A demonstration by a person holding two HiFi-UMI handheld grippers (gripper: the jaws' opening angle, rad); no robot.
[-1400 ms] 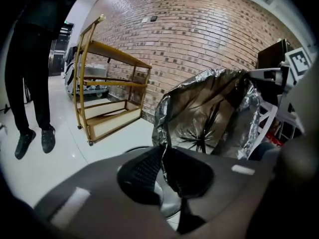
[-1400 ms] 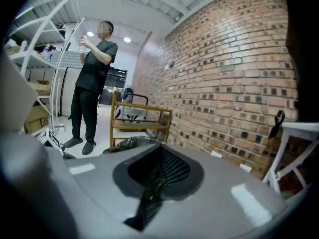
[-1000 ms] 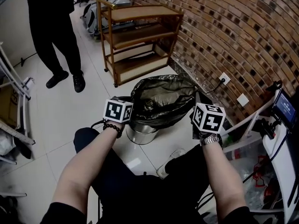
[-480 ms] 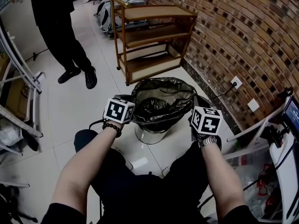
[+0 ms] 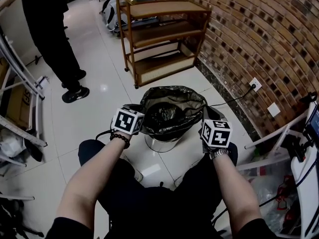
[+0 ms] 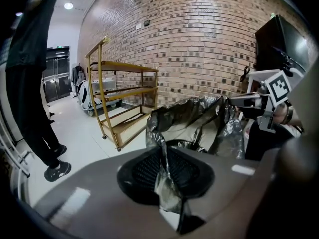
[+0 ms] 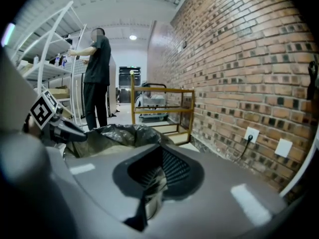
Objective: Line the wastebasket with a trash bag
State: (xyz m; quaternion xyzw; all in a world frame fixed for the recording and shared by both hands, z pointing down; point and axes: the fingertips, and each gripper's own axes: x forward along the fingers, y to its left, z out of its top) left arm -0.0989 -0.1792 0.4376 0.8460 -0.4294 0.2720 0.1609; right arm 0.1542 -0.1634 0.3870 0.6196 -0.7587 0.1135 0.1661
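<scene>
Pinching the trash bag [image 5: 172,108] on two sides, both grippers hold its mouth spread over the wastebasket [image 5: 158,144]. The left gripper [image 6: 164,172] has its jaws nearly together, with a crumpled strip of the dark film clamped between the pads. The right gripper [image 7: 152,180] has its jaws fully closed on another fold of the same film. The wastebasket, a shiny metal one, stands on the tiled floor [image 5: 99,108] just in front of the seated person's knees, towards the floor's edge along the brick wall [image 5: 259,34].

By my reading, the task is past its middle. The bag is opened out and its body hangs down inside the wastebasket, so the placing is done. The bag's rim stands up loose and rumpled above the metal lip, most clearly at the far side. What seems left is to draw that rim down and outward, fold it over the lip all round, and let go. Whether the near side already laps over the lip I cannot tell.

A wooden shelf cart [image 5: 159,39] stands beyond the wastebasket, near but apart from it. A wall outlet [image 5: 255,84] with a cord [image 5: 234,97] sits low on the wall, at the right of the head view. Another person [image 5: 50,29] stands well apart at the far left, beside a white rack [image 5: 20,83]. None of these crowds the bag; only the person's own knees sit close.
</scene>
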